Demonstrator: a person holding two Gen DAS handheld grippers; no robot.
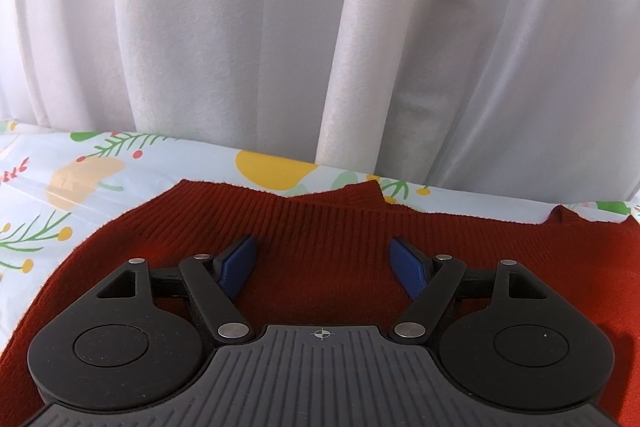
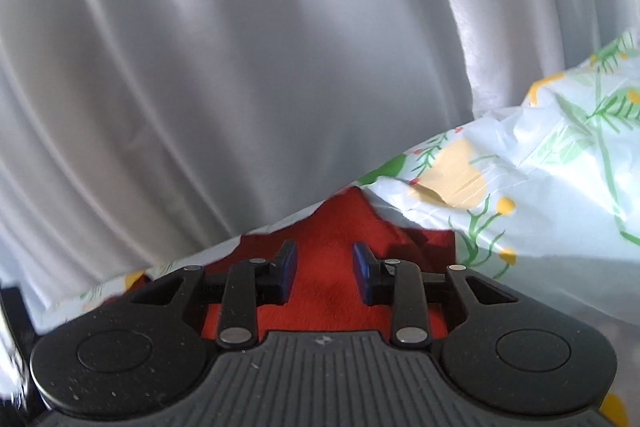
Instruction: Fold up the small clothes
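Note:
A rust-red ribbed knit garment (image 1: 320,223) lies flat on a floral plastic table cover (image 1: 100,171). My left gripper (image 1: 323,253) is open, its blue pads wide apart just above the knit, holding nothing. In the right wrist view the same red garment (image 2: 324,291) shows under and ahead of my right gripper (image 2: 325,261), with a pointed corner of cloth (image 2: 352,203) at the far edge. The right gripper is open with a narrower gap between its blue pads, and nothing is between them.
A white pleated curtain (image 1: 280,27) hangs right behind the table's far edge and also fills the right wrist view (image 2: 240,67). The floral cover is crumpled and raised to the right of the right gripper (image 2: 540,167).

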